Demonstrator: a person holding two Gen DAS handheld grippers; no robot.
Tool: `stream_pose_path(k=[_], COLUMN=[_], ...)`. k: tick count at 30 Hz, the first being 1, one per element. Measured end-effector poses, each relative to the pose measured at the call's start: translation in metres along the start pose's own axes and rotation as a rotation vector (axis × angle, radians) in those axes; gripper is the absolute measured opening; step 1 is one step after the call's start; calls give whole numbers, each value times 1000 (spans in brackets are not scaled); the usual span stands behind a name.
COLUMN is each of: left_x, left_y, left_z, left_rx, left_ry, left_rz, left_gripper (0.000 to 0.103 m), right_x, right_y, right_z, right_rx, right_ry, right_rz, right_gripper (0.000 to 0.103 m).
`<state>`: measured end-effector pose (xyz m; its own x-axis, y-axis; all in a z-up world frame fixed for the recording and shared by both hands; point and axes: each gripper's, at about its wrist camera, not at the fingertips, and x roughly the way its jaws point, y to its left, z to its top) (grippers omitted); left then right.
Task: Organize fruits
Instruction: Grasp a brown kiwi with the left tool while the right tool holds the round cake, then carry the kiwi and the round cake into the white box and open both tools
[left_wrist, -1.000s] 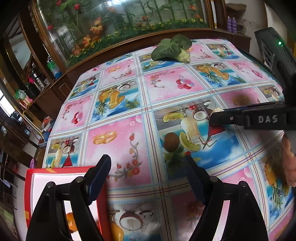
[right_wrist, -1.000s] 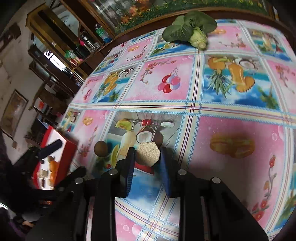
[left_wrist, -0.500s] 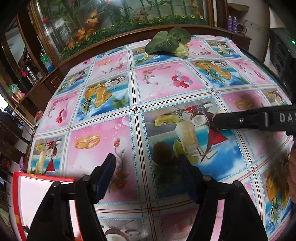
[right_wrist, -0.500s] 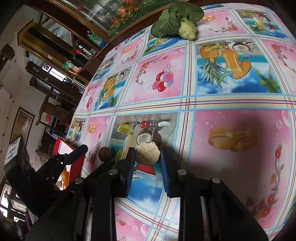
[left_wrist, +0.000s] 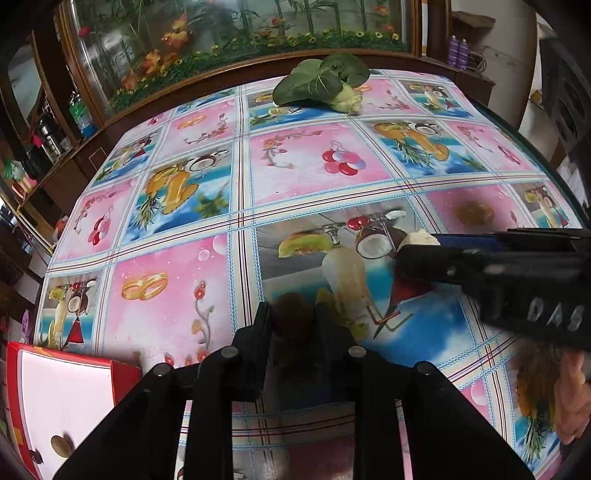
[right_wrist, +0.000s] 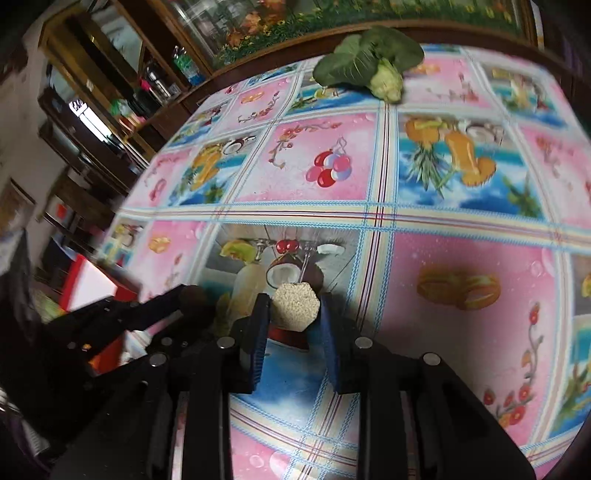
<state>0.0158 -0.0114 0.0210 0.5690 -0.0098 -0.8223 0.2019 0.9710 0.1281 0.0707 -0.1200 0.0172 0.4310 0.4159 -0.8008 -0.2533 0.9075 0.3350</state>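
A small round brown fruit (left_wrist: 291, 319) lies on the fruit-print tablecloth (left_wrist: 303, 166), and my left gripper (left_wrist: 293, 317) is shut on it, one finger on each side. In the right wrist view the same brown fruit (right_wrist: 192, 295) shows dimly at the tip of the left gripper (right_wrist: 173, 306). My right gripper (right_wrist: 295, 310) is shut on a beige, grainy, six-sided piece (right_wrist: 295, 305) just over the cloth. From the left wrist view that beige piece (left_wrist: 419, 238) peeks out past the right gripper's fingers (left_wrist: 443, 266).
A red box with a white inside (left_wrist: 55, 387) stands at the near left edge, also seen as the red box (right_wrist: 88, 284). A leafy green vegetable (left_wrist: 321, 83) lies at the far edge. A glass-fronted wooden cabinet (left_wrist: 240, 33) stands behind the table. A hand (left_wrist: 570, 398) shows at the right.
My left gripper has moved right from beside the red box to the brown fruit and closed from wide open onto it. The right gripper still holds the beige piece, barely shifted.
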Motion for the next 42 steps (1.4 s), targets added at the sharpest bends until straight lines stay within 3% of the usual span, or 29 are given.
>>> stream_pose_path(k=[6,9,17,32,42], left_x=[-1,-1,-12,-57,-94], left_y=[0,0,8,21,25], left_z=[-1,-2,-8,-29,-56], left_rx=[0,-10,-53,-97,-139], left_ry=[-8,-7,-23,-87,-138], left_rz=[4,9,6,17,14], left_gripper=[22,22,22,22,22], right_x=[3,3,3,-35,-36], right_y=[17,19,30,72,83], right_z=[-6,-7,-13,-27,-33], right_rx=[-93,-108,-145,-274,-306], right_ry=[-30,-36,-55,-280,-314], right_rz=[-128,-152,-201,-260,-292], right_gripper=[29,29,29,29,29])
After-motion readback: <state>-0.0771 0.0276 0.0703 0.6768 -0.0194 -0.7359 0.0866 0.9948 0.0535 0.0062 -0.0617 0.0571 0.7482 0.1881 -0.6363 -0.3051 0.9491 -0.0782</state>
